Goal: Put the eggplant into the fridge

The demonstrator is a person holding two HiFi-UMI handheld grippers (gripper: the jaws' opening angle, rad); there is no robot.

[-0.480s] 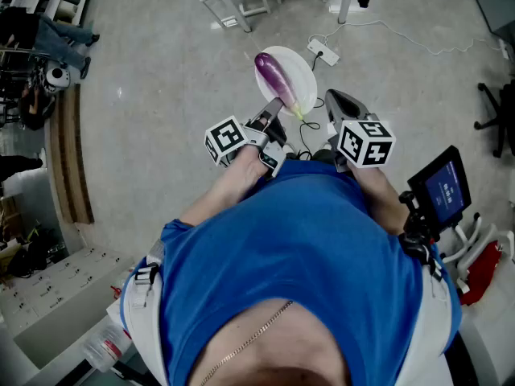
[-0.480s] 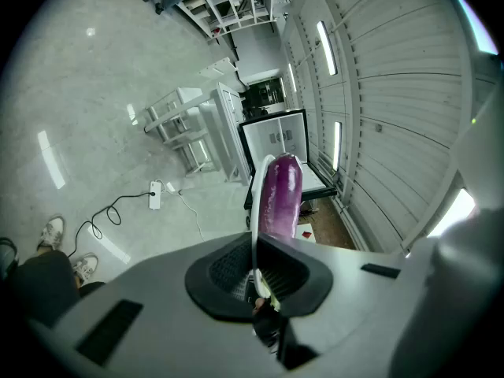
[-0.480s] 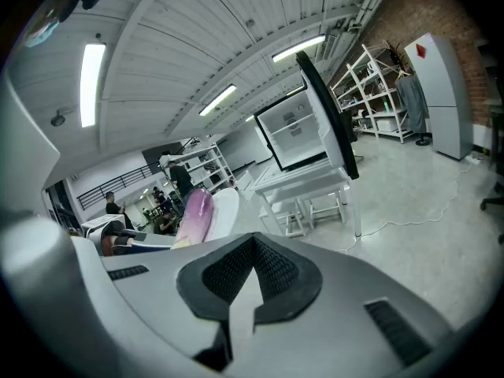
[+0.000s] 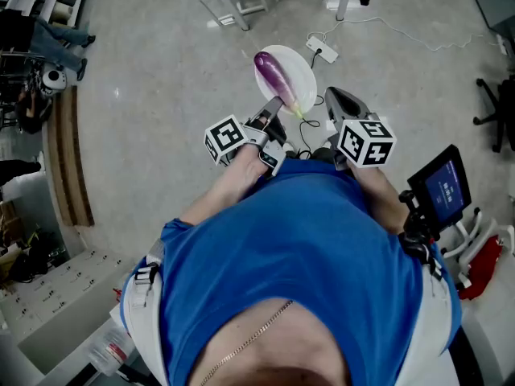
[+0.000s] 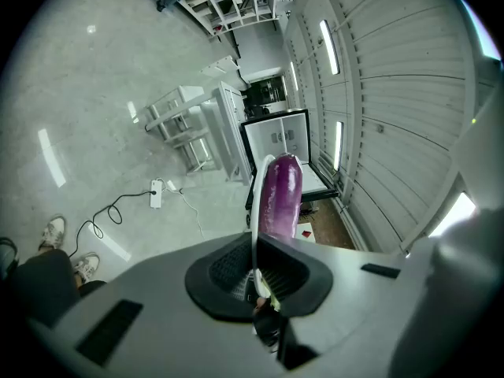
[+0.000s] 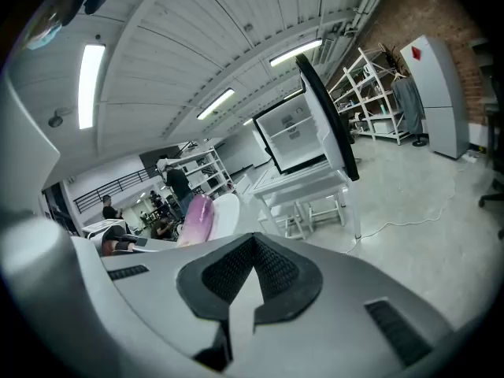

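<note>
**rigwatcher:** Concrete floor (image 4: 161, 119) all round, workshop kind of room. What are the tongs doing?

**benchguy:** So the left tongs (image 4: 272, 111) are squeezed narrow on the rim of a white plate (image 4: 304, 72), with the plate's edge right between the pads. Just to the right of them, around frame centre, the right tongs (image 4: 342, 103) are closed up with nothing in them.

**rigwatcher:** And the eggplant?

**benchguy:** Purple eggplant (image 4: 273, 72) is lying on that plate, green stem end toward the tongs, upper middle of the head view. Above it in the frame there's a white power strip (image 4: 322, 51) on the floor with its cable. The fridge (image 5: 277, 142) is further off, centre of the left gripper view. Its door (image 6: 327, 124) is swung open and it sits on a white surface (image 6: 311, 183). The eggplant is well apart from it.
</note>
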